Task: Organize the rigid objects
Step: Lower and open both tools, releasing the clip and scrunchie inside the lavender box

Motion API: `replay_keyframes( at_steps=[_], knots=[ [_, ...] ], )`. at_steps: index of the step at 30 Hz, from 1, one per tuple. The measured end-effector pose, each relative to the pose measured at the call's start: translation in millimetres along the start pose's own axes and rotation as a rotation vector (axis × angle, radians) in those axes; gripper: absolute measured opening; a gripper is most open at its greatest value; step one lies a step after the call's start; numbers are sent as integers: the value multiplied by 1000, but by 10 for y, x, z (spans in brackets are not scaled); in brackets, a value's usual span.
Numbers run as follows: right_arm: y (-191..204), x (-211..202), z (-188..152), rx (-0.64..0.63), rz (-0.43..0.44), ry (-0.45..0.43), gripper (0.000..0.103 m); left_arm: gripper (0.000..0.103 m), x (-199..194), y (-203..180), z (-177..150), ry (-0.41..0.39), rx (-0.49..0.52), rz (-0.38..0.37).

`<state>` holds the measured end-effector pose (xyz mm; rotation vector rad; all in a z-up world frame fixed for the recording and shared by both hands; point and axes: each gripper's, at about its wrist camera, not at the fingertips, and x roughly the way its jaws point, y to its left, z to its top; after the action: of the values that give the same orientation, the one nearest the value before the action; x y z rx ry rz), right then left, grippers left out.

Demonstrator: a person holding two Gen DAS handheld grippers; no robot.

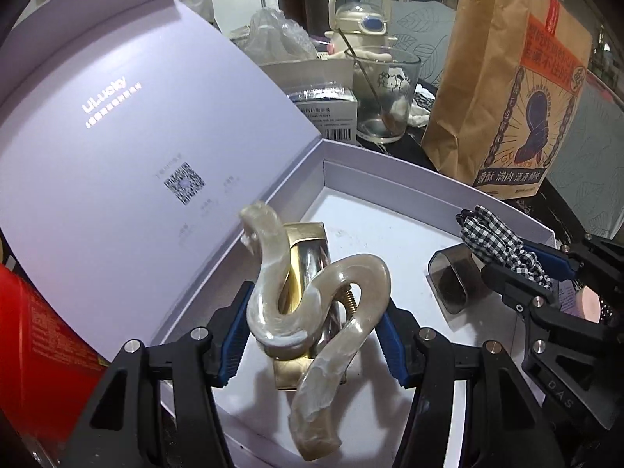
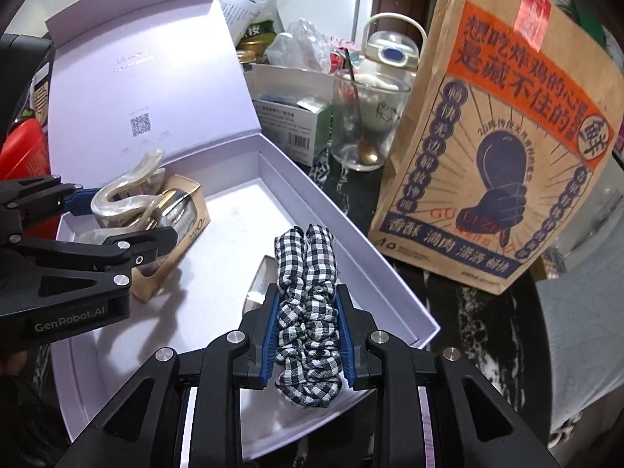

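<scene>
My left gripper point(image 1: 312, 327) is shut on a pearly cream S-shaped hair claw clip point(image 1: 312, 312), held over the left end of an open white box point(image 1: 390, 171). Under the clip lies a gold carton with a shiny tube point(image 1: 308, 249). The clip also shows in the right wrist view point(image 2: 124, 199). My right gripper point(image 2: 308, 335) is shut on a black-and-white checked scrunchie point(image 2: 308, 292) above the box's right half point(image 2: 351, 234). A dark translucent clip point(image 1: 448, 277) lies on the box floor beside it.
The box lid point(image 1: 136, 148) stands open at the left. Behind the box are a glass cup with a spoon point(image 1: 386, 93), a white kettle point(image 1: 358, 15), small cartons point(image 1: 323, 109) and a tall brown paper bag point(image 2: 499, 136). A red container point(image 1: 35, 347) sits at far left.
</scene>
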<state>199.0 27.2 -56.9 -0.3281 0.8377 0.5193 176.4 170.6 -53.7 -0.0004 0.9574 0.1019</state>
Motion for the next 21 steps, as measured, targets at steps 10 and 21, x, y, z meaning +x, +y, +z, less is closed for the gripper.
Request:
replay_keyframes(
  at_steps=[10, 21],
  knots=[
    [-14, -6, 1, -2, -16, 18, 40, 58, 60, -38, -26, 67, -24, -4],
    [-51, -232, -31, -22, -72, -7, 44, 64, -10, -165, -4, 86, -4, 26]
  ],
)
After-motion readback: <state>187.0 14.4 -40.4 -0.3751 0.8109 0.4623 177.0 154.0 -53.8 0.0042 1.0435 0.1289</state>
